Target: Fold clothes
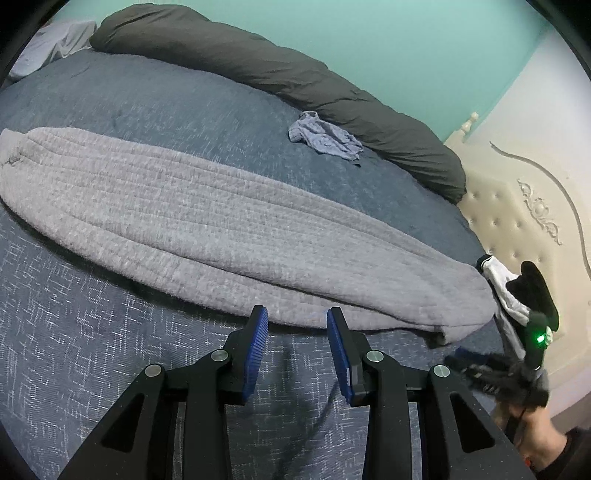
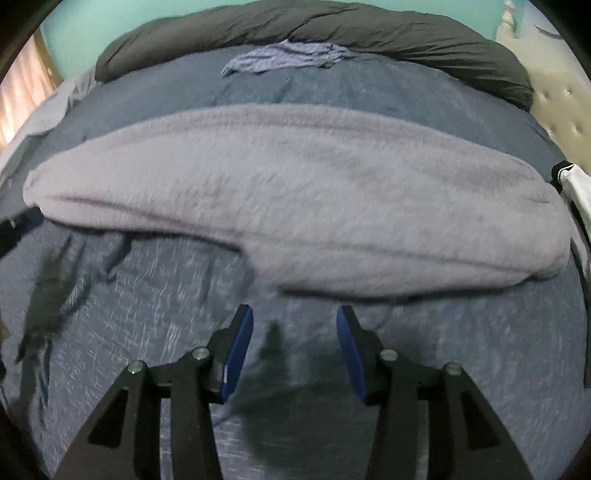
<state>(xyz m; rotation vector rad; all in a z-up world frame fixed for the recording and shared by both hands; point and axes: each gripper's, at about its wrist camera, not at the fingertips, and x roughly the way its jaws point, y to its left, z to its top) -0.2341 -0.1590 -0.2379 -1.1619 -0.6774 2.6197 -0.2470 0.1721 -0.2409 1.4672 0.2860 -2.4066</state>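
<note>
A bed (image 1: pixel 110 96) covered in a dark blue quilt fills both views, backed by a teal wall (image 1: pixel 369 33), with a dark grey rolled duvet (image 1: pixel 295 85) along its far edge and a cream tufted headboard (image 1: pixel 517 206) at the right. A long grey knitted garment (image 1: pixel 207 218) is laid folded across the middle of the frame, and a small crumpled blue garment (image 1: pixel 325 138) is seen beyond it, beside the duvet. The left claw (image 1: pixel 297 325) and the right claw (image 2: pixel 294 321) are both held open and empty just short of the grey garment's near edge.
</note>
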